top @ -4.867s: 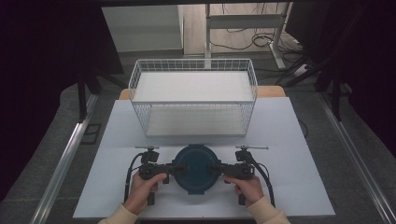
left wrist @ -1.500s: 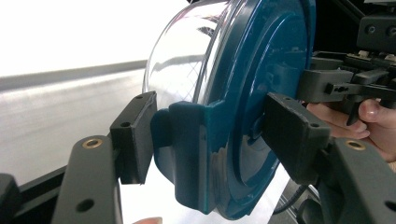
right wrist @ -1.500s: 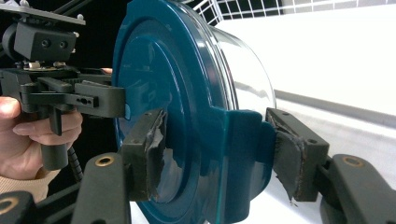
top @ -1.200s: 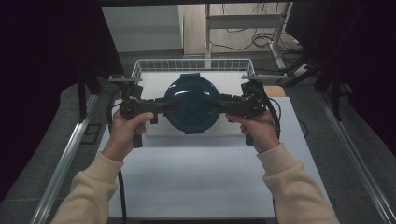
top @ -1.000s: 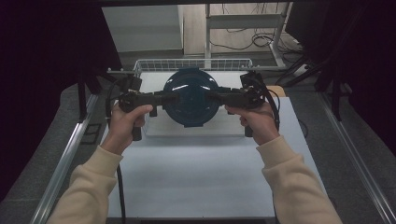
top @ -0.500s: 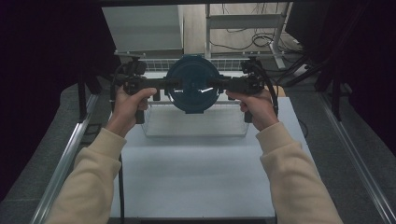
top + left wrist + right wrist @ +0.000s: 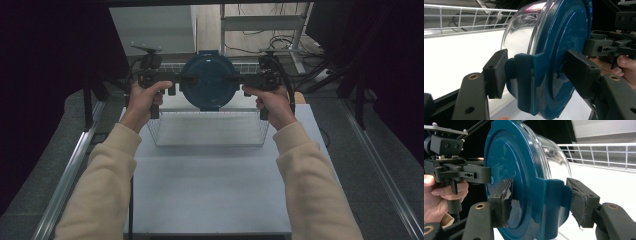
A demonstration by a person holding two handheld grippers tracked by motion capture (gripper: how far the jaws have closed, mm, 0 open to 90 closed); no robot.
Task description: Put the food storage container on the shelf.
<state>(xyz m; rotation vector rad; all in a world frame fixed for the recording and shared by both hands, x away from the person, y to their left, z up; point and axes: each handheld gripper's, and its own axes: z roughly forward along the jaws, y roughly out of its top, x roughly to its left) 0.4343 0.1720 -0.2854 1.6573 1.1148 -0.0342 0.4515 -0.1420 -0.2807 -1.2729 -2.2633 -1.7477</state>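
A round container with a dark blue lid (image 7: 207, 80) and a clear glass body (image 7: 520, 30) hangs in the air above the white wire basket (image 7: 210, 127), turned so the lid faces me. My left gripper (image 7: 172, 79) is shut on the lid's left clip tab (image 7: 524, 75), one pad on each side. On the opposite clip tab (image 7: 554, 195) my right gripper (image 7: 240, 79) is shut the same way. In the right gripper view the clear glass body (image 7: 554, 152) points toward the basket.
The basket stands at the far end of a white table (image 7: 210, 190). Metal rails (image 7: 75, 170) run along both sides of the table. Behind the basket are a shelf frame (image 7: 260, 22) and cables on the floor.
Both grippers have lifted the container from the table's near side, carried it away from me over the basket and tipped it so the lid faces the camera.
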